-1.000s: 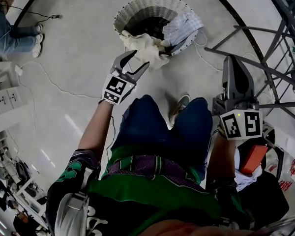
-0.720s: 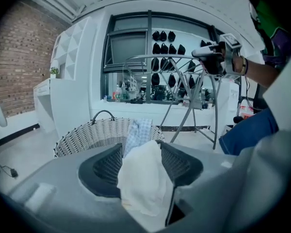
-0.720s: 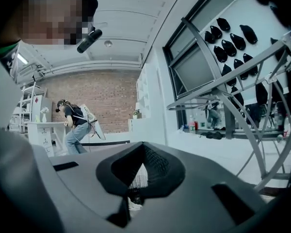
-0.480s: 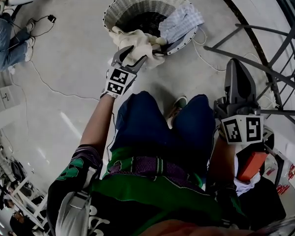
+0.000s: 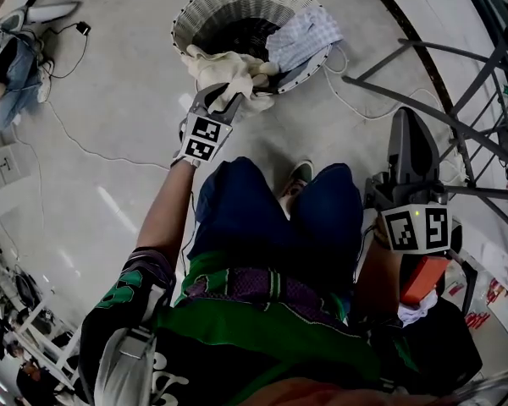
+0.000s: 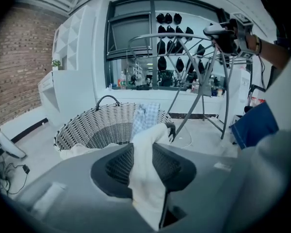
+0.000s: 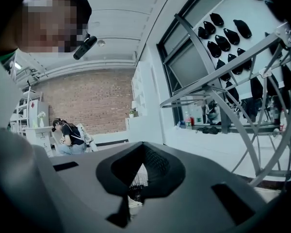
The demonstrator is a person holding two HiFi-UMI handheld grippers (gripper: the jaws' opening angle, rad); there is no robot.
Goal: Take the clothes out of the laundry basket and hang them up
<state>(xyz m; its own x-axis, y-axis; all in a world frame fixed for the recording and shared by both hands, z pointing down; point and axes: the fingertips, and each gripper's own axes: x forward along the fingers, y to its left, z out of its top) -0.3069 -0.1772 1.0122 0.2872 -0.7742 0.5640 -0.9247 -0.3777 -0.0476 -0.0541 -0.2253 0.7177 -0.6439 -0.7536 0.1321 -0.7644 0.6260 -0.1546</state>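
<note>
None of the clothes hang yet. At upper middle of the head view the left gripper (image 5: 221, 101) has just been closing its jaws on the cream garment (image 5: 224, 64), which is draped over the laundry basket (image 5: 184, 22) rim and now pinched between them. A checked garment (image 5: 303, 36) lies beside it, and the right gripper (image 5: 410, 121), at right, is closed on nothing.

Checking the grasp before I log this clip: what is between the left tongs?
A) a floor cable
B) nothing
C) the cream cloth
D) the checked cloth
C: the left gripper view shows the cream cloth pinched between the left tongs, which have just been closing. The checked cloth hangs untouched over the basket rim.
</note>
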